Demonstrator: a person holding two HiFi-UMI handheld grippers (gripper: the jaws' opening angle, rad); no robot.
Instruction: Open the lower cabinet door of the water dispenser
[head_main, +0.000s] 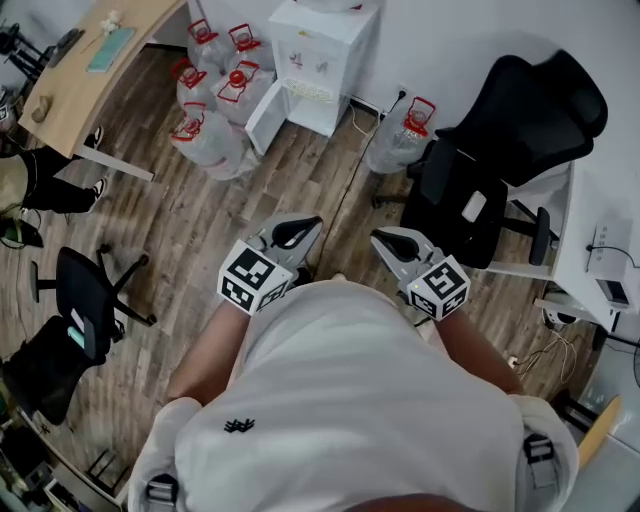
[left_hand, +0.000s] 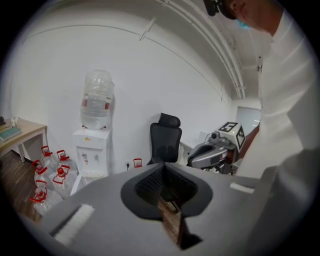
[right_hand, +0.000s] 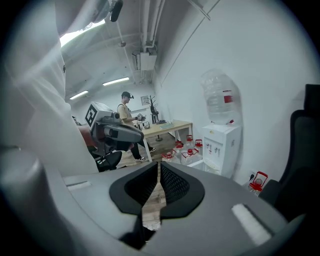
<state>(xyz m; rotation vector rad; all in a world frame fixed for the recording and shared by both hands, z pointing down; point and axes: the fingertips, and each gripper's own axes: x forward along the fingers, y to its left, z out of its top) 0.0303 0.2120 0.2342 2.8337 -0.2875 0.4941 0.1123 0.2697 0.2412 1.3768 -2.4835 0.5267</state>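
The white water dispenser (head_main: 320, 45) stands against the far wall with a bottle on top. Its lower cabinet door (head_main: 264, 117) hangs swung open to the left. The left gripper view shows the dispenser (left_hand: 92, 150) far off, and so does the right gripper view, where the dispenser (right_hand: 220, 145) stands at the right. Both grippers are held close to the person's chest, well away from it. My left gripper (head_main: 300, 231) is shut with nothing in it, its fingertips (left_hand: 161, 176) meeting. My right gripper (head_main: 389, 240) is also shut and empty, with only a thin slit between its pads (right_hand: 170, 182).
Several water jugs (head_main: 215, 95) with red caps crowd the floor left of the dispenser; one more jug (head_main: 400, 135) stands to its right. A black office chair (head_main: 490, 150) is at the right, a wooden desk (head_main: 95, 65) and a person (head_main: 40, 180) at the left.
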